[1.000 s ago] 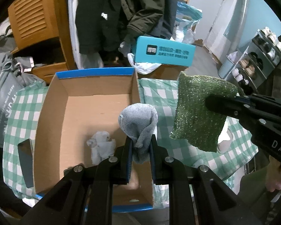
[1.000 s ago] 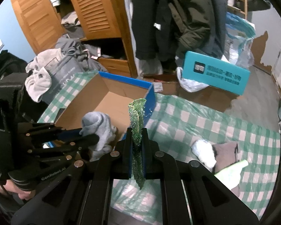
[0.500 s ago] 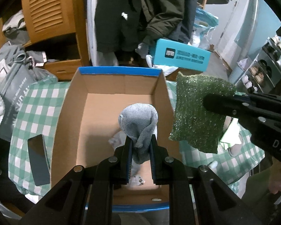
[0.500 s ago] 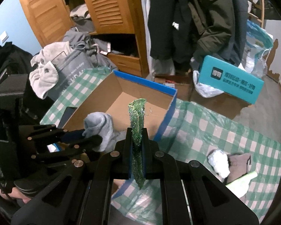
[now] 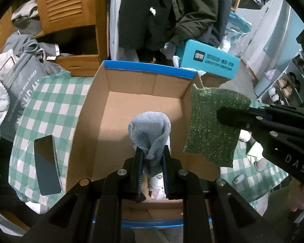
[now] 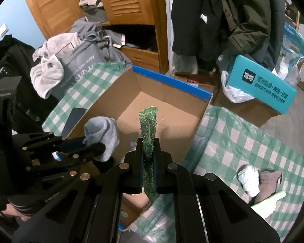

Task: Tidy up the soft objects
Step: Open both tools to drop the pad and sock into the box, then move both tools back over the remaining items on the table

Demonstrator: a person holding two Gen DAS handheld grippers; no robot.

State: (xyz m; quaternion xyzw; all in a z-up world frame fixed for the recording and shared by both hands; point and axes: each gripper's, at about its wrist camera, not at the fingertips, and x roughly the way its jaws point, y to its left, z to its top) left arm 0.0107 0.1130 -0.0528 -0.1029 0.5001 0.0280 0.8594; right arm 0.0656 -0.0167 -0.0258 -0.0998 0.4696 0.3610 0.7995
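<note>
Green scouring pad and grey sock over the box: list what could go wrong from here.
1. The green scouring pad, held in the right gripper, hangs near the right wall of the cardboard box; released here, it may catch the wall or land on the checked cloth.
2. The grey sock in the left gripper would likely land on the white item lying below it.
3. The two grippers are close together and could bump.

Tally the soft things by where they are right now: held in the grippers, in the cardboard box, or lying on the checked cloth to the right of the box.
Held in the grippers: 2, grey sock and green scouring pad
In the cardboard box: 1, white item, mostly hidden
On the checked cloth: 3, white bundle, brown piece, pale green piece
Total: 6
</note>
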